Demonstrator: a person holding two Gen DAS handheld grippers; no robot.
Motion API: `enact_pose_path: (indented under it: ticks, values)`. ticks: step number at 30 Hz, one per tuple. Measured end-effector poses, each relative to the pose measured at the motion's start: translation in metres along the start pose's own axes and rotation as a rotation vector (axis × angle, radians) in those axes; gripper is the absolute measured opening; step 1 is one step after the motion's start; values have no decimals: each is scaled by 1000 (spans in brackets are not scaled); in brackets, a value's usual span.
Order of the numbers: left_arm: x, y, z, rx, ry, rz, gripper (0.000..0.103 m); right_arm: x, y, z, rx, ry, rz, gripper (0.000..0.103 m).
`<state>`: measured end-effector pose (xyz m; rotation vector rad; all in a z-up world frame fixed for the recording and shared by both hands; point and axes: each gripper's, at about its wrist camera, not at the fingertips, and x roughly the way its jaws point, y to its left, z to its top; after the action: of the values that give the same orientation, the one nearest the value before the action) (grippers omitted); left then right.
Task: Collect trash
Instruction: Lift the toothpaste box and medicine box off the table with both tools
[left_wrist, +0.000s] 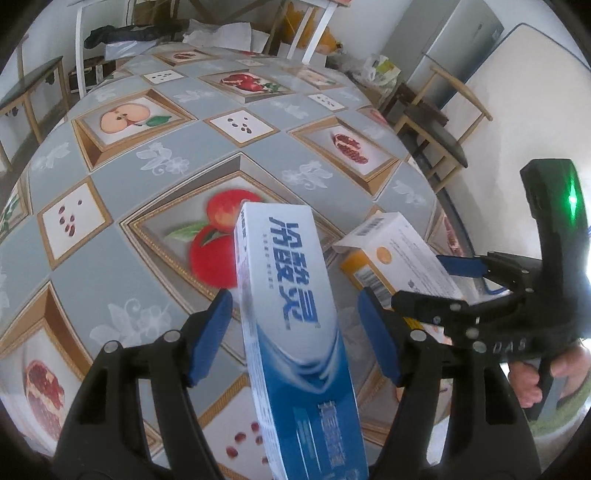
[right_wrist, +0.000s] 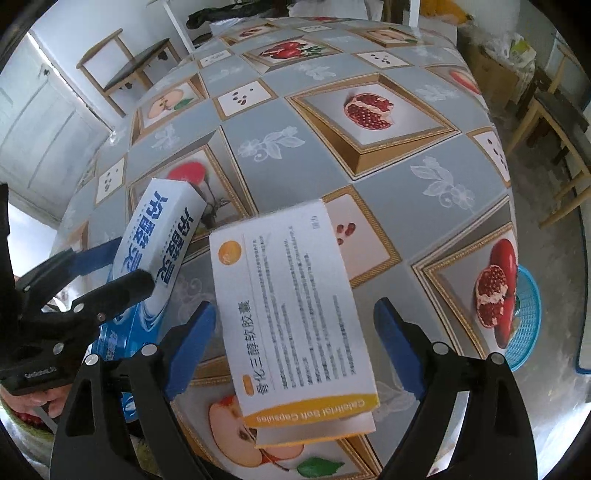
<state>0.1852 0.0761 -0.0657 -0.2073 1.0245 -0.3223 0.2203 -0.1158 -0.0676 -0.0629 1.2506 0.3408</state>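
Left gripper (left_wrist: 293, 336): blue-padded fingers (left_wrist: 210, 332) spread apart on either side of a long blue and white toothpaste box (left_wrist: 295, 325); a gap shows between each pad and the box, so no pad is seen pressing; what carries the box cannot be told. The box runs lengthwise away from the camera, its far end over the table (left_wrist: 147, 206), above a printed red apple panel. Right gripper (right_wrist: 293, 347): fingers (right_wrist: 190, 345) also set wide, a white and orange capsule box (right_wrist: 291, 314) between them with clear space at both sides; not clamped as far as the view shows. One end flap of this box hangs open at the near end. The two boxes lie just beside each other, toothpaste box to the left of the capsule box in the right wrist view. Table covered with a grey cloth printed with framed fruit pictures. A blue plastic basket (right_wrist: 526, 317) sits low beyond the table's right edge, partly hidden. Wooden chair (right_wrist: 125, 70) at the far left side, another chair (left_wrist: 436, 122) at the far right
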Motion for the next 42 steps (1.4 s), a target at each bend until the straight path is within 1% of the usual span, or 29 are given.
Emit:
enact_pose_path:
  ticks: [2,4,12,14,16,18,23,26,30,32,34,38,42]
  values:
    - [4,0,2,12,7,16,64,2,2,0,-7,-5,-12,85]
    - [7,1,3,11,20,26,55,2,3,0,-11,-12,-17,85]
    - [7,3,-3,4,12,18,52,3,3,-3,-20,-29,-20,83]
    - [4,2,-7,6,13,18,51,2,4,-5,-30,-24,-19,76]
    - [-1,1,-14,7,14,17,51,1,4,-8,-34,-17,-12,76]
    - [-6,0,-22,8,17,17,51,-3,4,-15,-36,-7,12,75]
    - [-18,-2,-43,-4,26,10,51,-10,5,-30,-50,8,12,75]
    - [-22,1,-49,-25,24,-18,51,-9,5,-35,-50,16,8,75]
    - [-24,9,-49,-68,29,-60,52,-8,3,-35,-31,18,5,76]
    - [-23,15,-47,-101,38,-96,52,-8,2,-35,-22,12,-4,78]
    - [-22,16,-45,-114,48,-108,53,-8,2,-35,-21,7,-10,79]
    - [-18,16,-41,-113,63,-101,55,-4,2,-34,-18,9,-4,82]
    - [-15,14,-34,-98,64,-74,57,-1,6,-31,-41,12,-26,82]
